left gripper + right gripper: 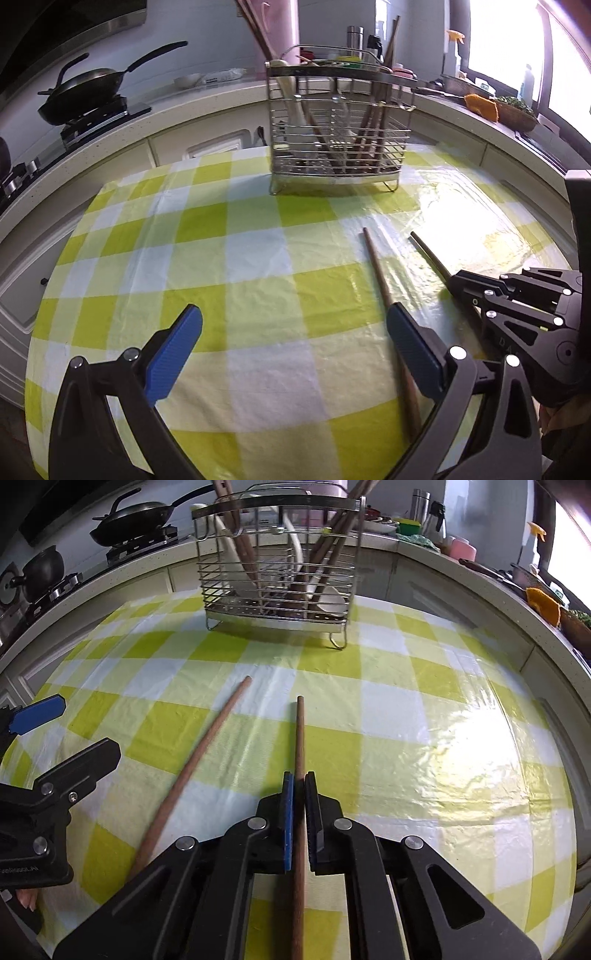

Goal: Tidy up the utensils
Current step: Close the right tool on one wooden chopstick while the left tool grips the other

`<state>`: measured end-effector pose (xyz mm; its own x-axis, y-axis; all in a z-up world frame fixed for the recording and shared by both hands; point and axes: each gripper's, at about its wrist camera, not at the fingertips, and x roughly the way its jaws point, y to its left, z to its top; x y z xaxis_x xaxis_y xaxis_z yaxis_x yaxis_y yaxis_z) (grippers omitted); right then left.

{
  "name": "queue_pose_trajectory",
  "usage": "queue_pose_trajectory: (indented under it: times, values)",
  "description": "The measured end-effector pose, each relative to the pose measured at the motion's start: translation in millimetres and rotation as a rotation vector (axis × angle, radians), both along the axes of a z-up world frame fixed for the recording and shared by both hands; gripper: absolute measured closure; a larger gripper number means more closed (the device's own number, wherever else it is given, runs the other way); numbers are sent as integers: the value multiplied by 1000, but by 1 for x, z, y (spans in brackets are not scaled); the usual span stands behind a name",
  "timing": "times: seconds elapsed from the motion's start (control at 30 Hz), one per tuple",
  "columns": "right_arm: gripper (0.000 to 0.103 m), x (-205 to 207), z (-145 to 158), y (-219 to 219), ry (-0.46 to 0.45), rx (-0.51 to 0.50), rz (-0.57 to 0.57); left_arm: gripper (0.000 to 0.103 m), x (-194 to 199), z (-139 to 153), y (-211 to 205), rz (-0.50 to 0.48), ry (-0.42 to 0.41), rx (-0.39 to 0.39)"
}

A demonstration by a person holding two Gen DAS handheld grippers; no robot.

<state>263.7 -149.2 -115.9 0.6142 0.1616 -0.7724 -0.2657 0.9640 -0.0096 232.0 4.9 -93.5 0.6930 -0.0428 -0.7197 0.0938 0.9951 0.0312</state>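
Two brown wooden chopsticks lie on the green-and-white checked tablecloth (221, 258). My right gripper (299, 779) is shut on the right chopstick (300, 731), whose tip points toward the wire utensil basket (221, 579). The other chopstick (207, 746) lies loose to its left. In the left wrist view that loose chopstick (376, 266) runs under the right finger of my left gripper (295, 314), which stands open with nothing between its blue pads. The right gripper (458, 280) appears there holding the second chopstick (430, 254). The basket (340, 122) holds several chopsticks and white spoons.
A kitchen counter curves behind the table. A black wok (85, 88) sits on the stove at the left, with a dark kettle (40, 572) beside it. Bottles, an orange cloth and a woven bowl (513, 114) stand on the counter at the right by the window.
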Motion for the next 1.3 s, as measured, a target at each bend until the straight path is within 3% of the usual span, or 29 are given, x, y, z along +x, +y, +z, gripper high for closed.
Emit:
queue_pose_trajectory:
  times: [0.1,0.17,0.37,0.53,0.83,0.9,0.97,1.3]
  values:
    - [95,-2,0,-19,4,16,-33,18,11,-6,-23,-40,42,18]
    - [95,-3,-1,-29,9,30,-47,30,18,-11,-38,-71,75,29]
    - [95,-4,-1,-41,15,54,-45,49,28,-27,-60,-100,134,45]
    - [95,-3,0,-37,15,18,-13,52,36,-28,-61,-110,162,27]
    - [94,4,0,-31,32,-21,24,69,40,-25,-61,-164,166,24]
    - [94,4,0,-31,33,-27,31,77,41,-25,-60,-163,165,21]
    - [95,4,0,-31,33,-31,37,93,43,-24,-59,-168,169,21]
    - [95,4,1,-30,27,-28,37,97,43,-24,-51,-179,156,-32]
